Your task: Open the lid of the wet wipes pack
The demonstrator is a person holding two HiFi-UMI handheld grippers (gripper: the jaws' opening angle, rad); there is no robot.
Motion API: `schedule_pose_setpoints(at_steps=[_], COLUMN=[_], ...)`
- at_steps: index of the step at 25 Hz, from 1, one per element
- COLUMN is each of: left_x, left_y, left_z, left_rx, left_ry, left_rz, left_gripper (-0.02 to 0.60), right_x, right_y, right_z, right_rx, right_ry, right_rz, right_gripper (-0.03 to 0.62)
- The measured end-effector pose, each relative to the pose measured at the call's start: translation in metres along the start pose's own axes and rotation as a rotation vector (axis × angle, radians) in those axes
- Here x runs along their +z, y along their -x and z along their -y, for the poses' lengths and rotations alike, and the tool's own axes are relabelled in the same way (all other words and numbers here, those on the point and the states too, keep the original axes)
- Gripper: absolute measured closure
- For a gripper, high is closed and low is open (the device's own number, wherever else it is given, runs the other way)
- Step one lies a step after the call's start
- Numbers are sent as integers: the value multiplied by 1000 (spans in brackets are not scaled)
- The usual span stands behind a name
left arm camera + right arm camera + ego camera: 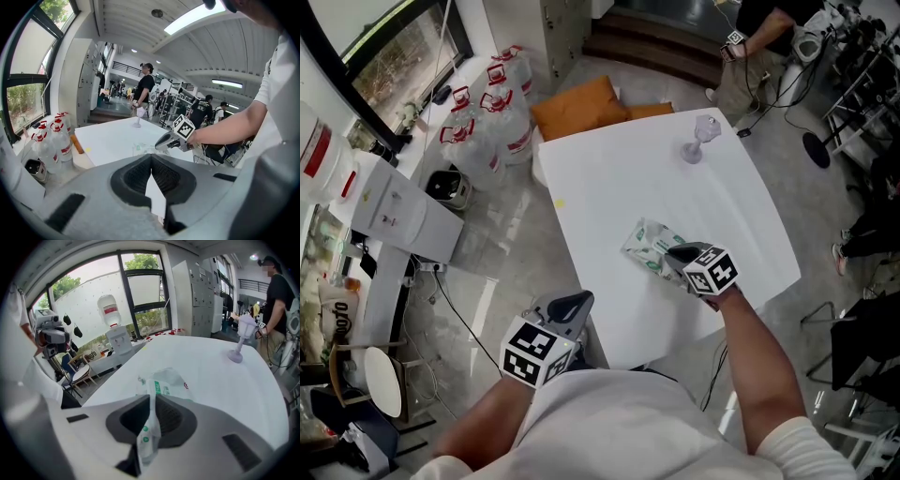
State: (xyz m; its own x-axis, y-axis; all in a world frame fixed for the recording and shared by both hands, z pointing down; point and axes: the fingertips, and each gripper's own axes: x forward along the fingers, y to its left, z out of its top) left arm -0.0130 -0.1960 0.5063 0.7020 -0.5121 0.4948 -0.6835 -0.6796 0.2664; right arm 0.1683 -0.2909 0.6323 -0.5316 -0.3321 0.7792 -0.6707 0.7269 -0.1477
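Wet wipes pack point(647, 242): we count one, crinkled, white and green, by the bench's point(628, 159) near edge.
Right gripper point(673, 254): pinching its wrapper.
Left gripper point(573, 303): pressed together, empty.

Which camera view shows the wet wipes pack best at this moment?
The right gripper view: the pack is close, its edge pinched between the jaws. The head view shows it small on the table, partly under the right gripper. The left gripper view shows it far and tiny.
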Motion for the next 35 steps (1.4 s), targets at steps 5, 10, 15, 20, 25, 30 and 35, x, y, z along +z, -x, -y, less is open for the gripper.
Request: schedule_pose_setpoints(at_steps=[5,10,15,20,25,30,35], left_x=[0,0,-2,2,3,-1,-4], left_y=[-1,-3,-4,-4,-7,-11,-15], left_z=[1,3,3,-2,-1,-3,-3], left_rx=[-1,-10,-12,-5,-7,-6,-3], left_ry=[1,-4,-1,-2,-1,4,14], left_rz=[-1,2,-1,0,-2,-14,-20], left_gripper=[572,572,572,572,572,572,572], right_x=[-1,17,17,19,19,17,12], right_y=[0,11,14,12,11,4,-2], right_z=[-2,23,31,37,50,69,82], right_rx=[77,14,-30,-72,-147,-238,-286], right_ry=[-81,-78,-20,19,61,114,132], right_rz=[-62,-79,-89,-73,-60,-63,-69], right_gripper=[551,574,579,579,577,560,545])
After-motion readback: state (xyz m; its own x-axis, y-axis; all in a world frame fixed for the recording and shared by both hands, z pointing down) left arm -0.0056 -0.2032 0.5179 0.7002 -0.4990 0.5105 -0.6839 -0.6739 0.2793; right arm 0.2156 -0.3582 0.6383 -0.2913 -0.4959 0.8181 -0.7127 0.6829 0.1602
